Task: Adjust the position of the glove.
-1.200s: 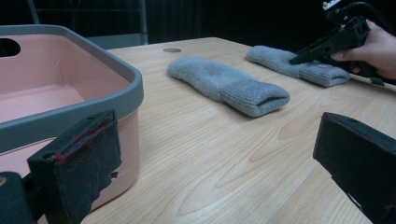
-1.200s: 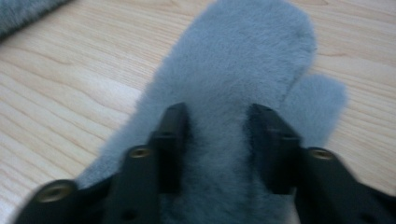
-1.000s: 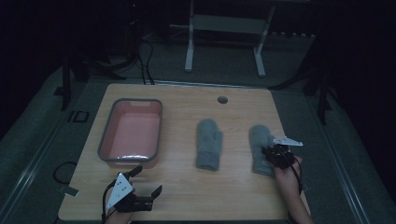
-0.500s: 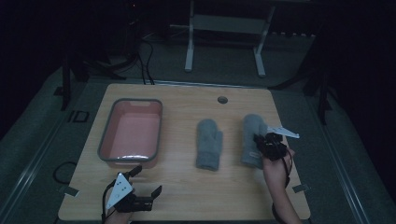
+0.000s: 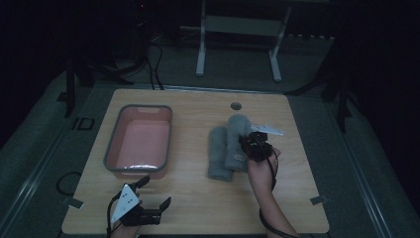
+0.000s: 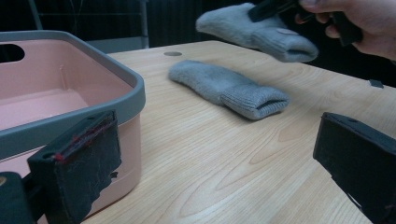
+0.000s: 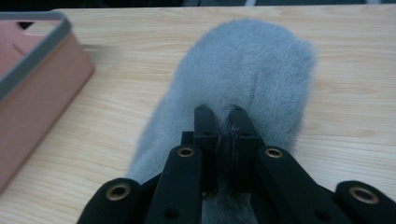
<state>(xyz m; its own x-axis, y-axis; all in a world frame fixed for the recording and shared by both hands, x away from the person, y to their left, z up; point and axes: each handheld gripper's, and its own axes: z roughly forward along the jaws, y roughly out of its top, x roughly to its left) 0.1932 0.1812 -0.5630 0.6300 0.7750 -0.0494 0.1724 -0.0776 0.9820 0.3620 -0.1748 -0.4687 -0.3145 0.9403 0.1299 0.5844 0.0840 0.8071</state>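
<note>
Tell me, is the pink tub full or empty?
Empty, as far as it shows. In the high view the pink tub shows a bare floor, and both grey mittens are outside it; its near inner corner is hidden.

mittens (image 5: 236, 144): fuzzy grey knit | table (image 5: 198, 198): matt light wood | tub (image 5: 113, 148): smooth pink plastic

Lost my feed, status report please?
Right gripper shut on raised mitten. Left gripper open, idle near bin. Second mitten on table, path clear.

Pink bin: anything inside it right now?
The pink bin looks empty: bare floor in the high view, with both grey mittens outside, one lying on the table, one pinched in the right gripper. The near wall hides the near inside corner.
</note>
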